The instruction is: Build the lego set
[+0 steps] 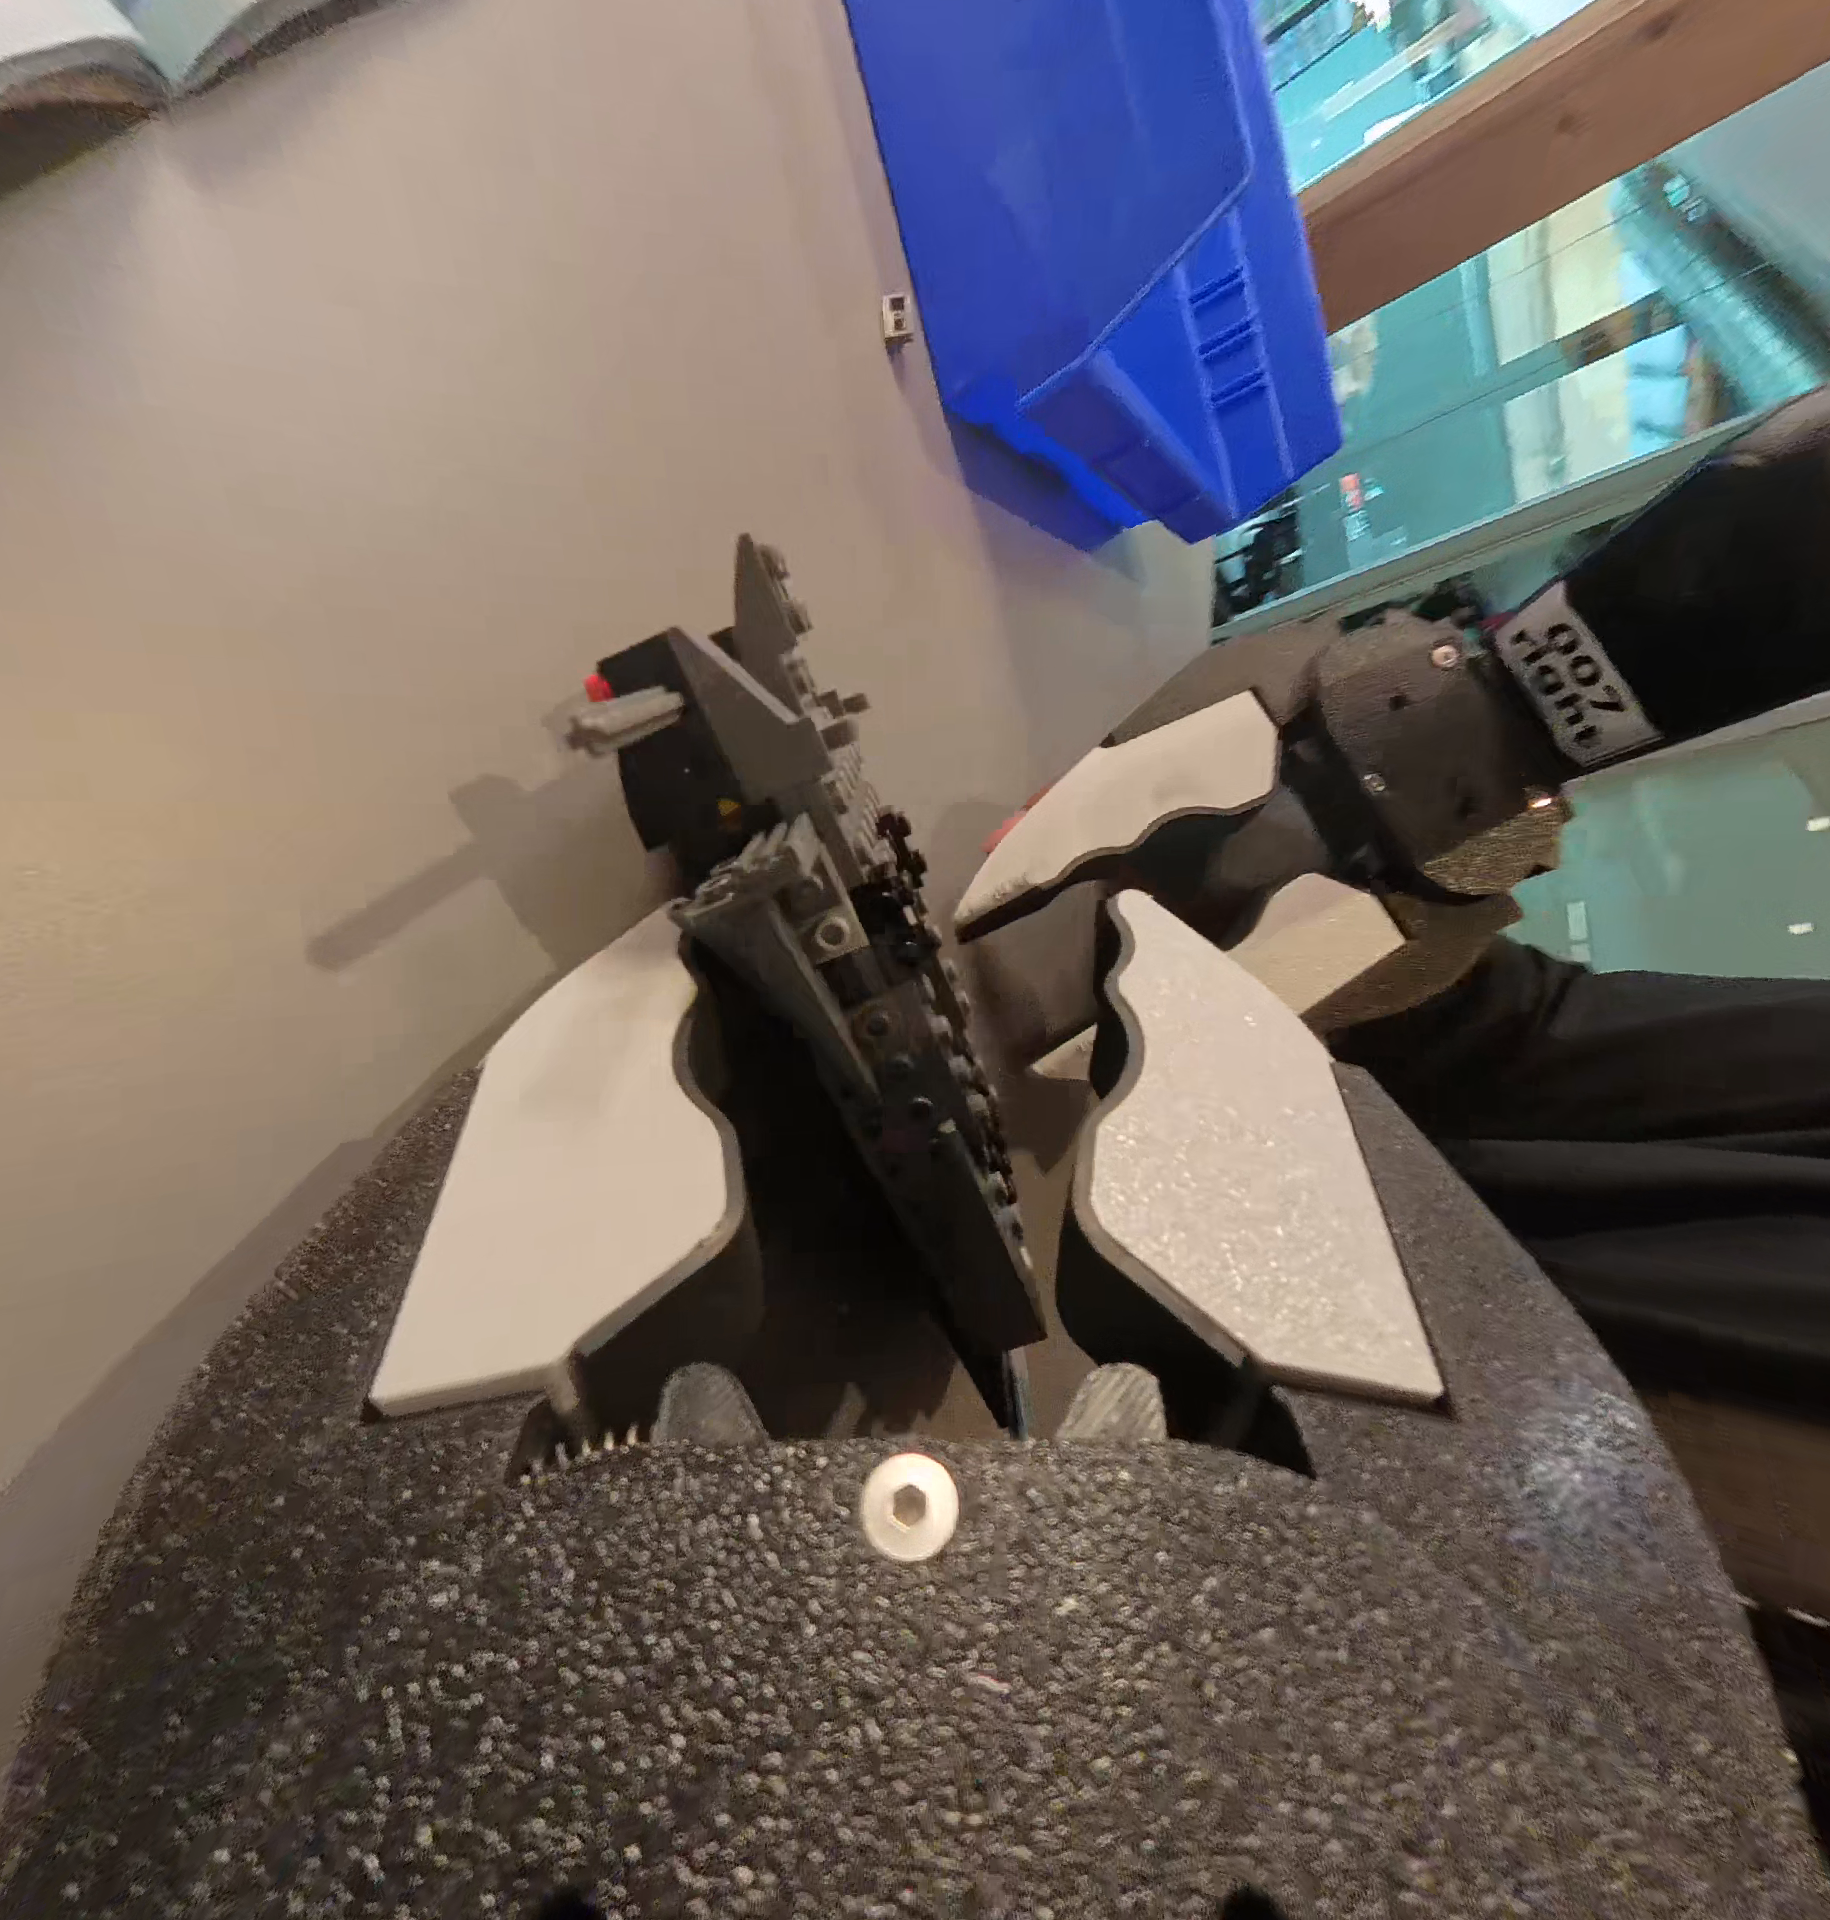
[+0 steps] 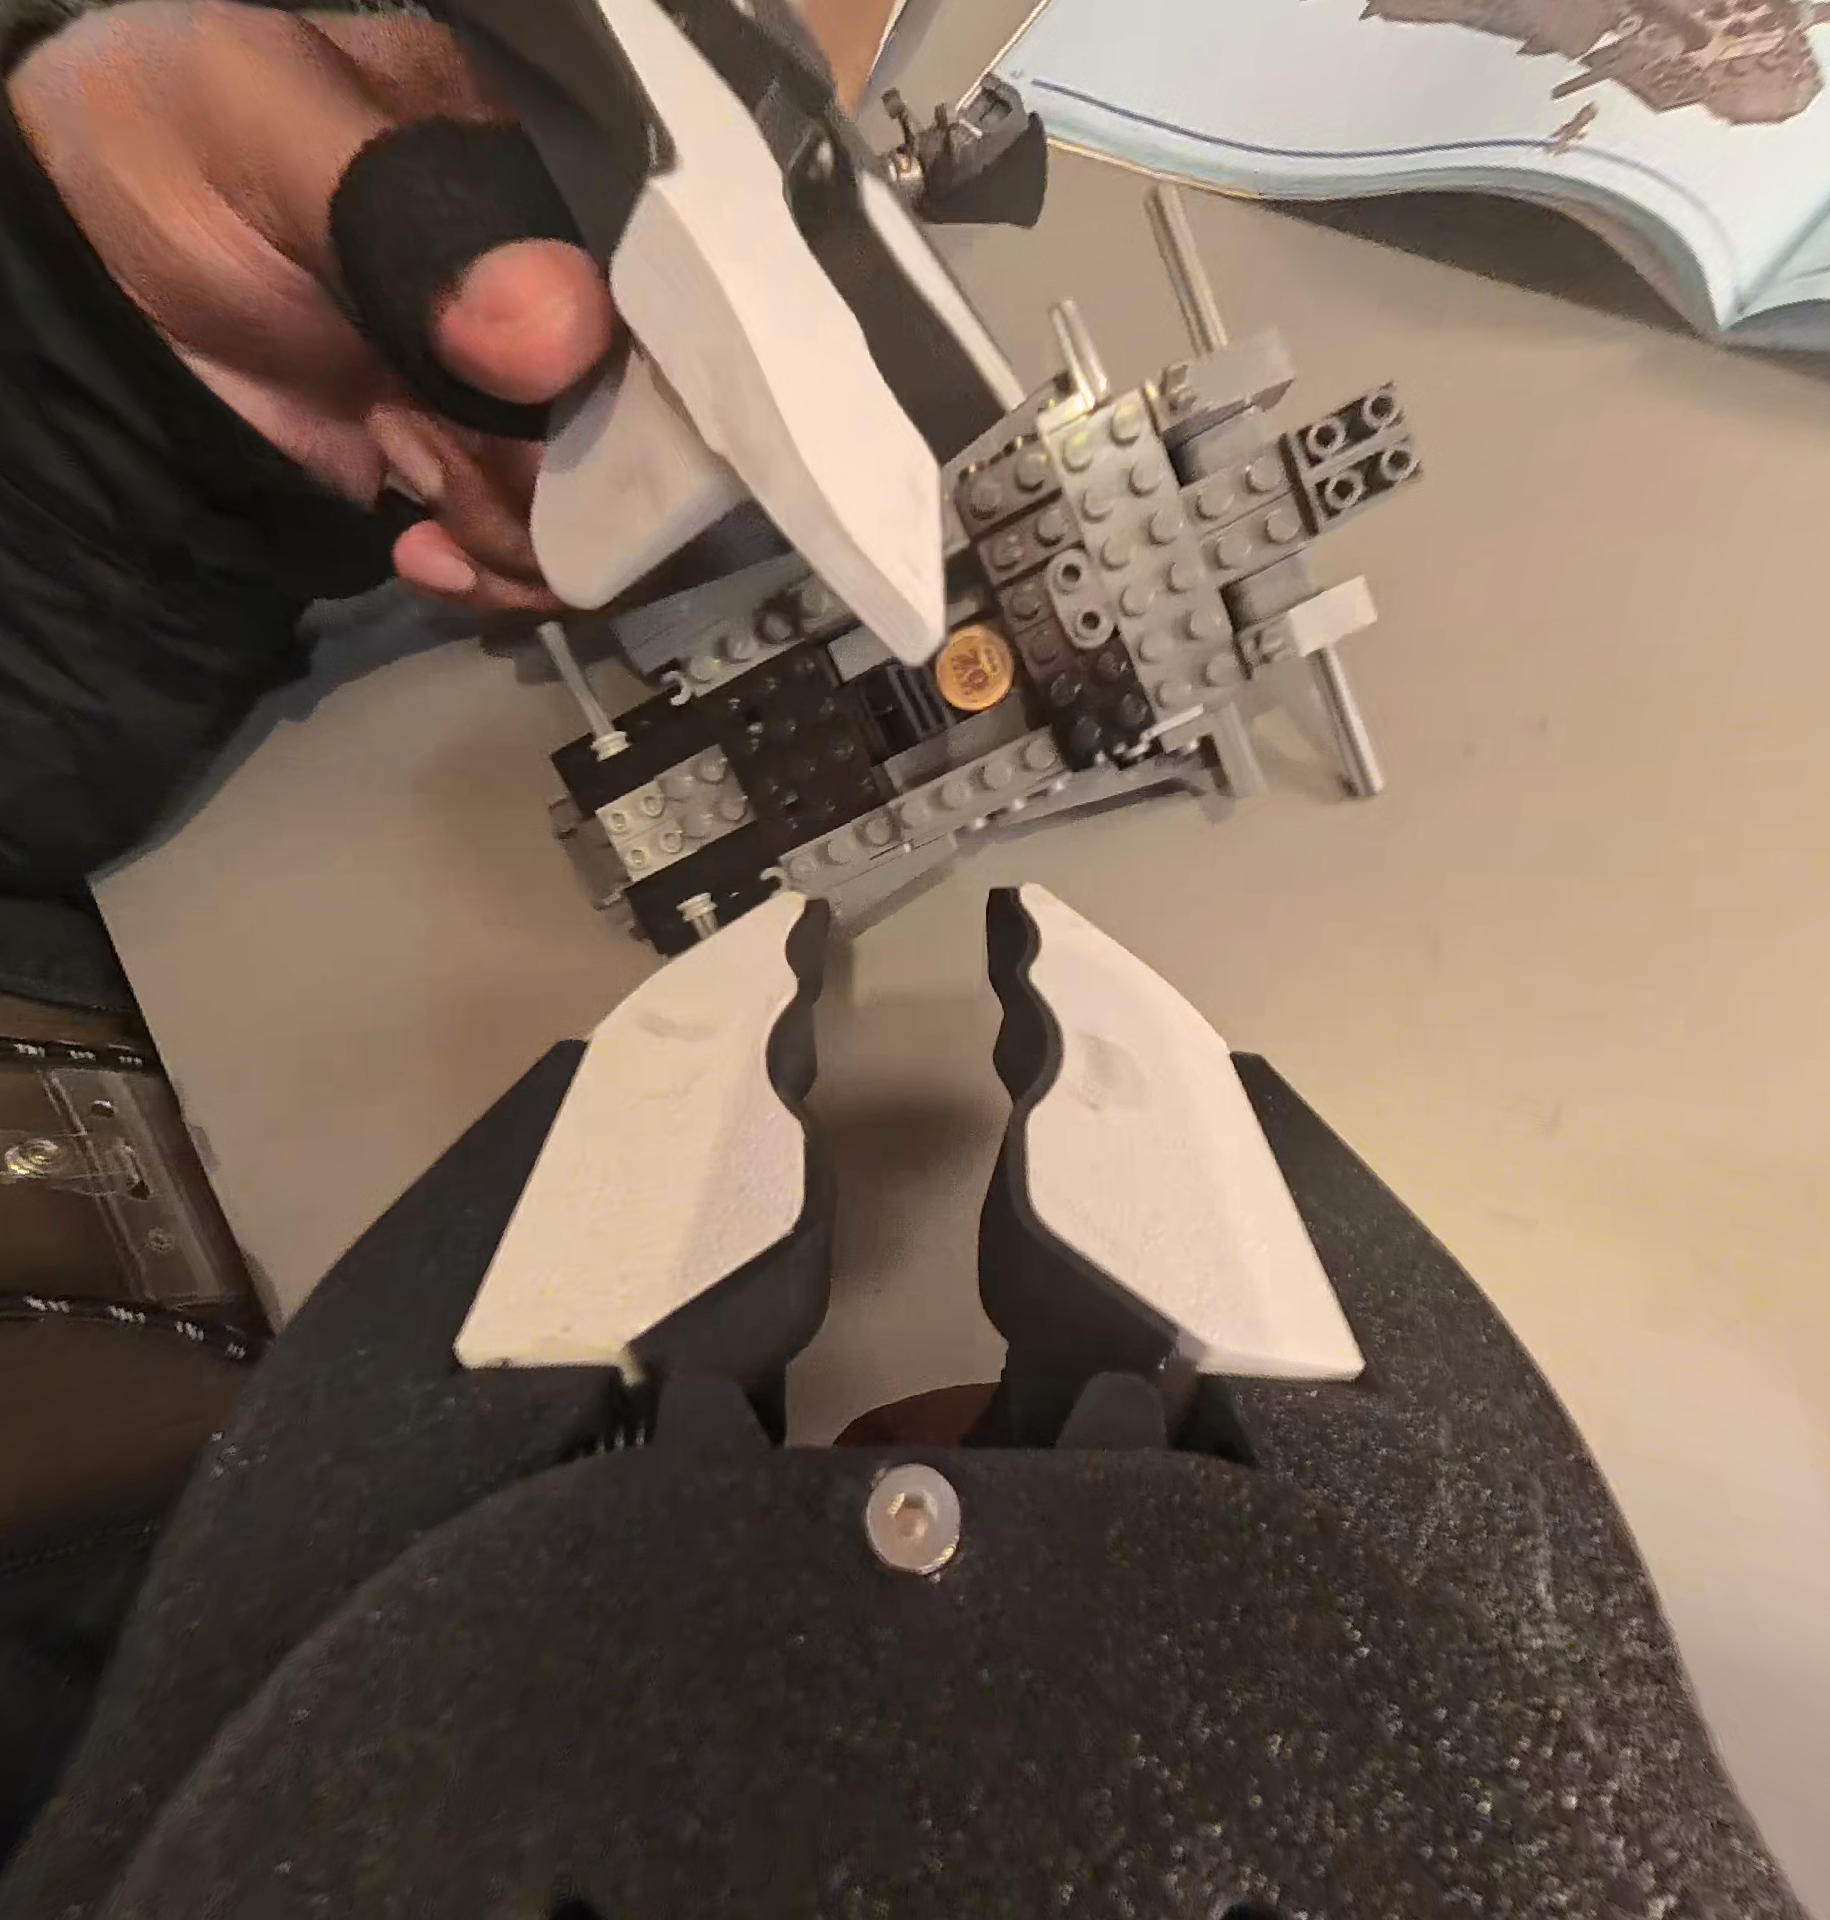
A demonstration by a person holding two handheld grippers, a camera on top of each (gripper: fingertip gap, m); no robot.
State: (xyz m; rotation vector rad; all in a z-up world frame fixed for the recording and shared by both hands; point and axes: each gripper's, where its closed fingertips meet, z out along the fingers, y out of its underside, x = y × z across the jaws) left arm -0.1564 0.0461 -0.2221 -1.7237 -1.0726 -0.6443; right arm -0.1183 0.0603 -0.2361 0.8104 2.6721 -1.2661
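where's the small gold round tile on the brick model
In the right wrist view, the small gold round tile sits mid-model, at the left tongs' white fingertip.

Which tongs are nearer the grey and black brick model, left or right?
Left. The left tongs stand open around the brick model, which sits between their fingers with a gap on the right side. The right tongs, open and empty, hang just short of the model's edge.
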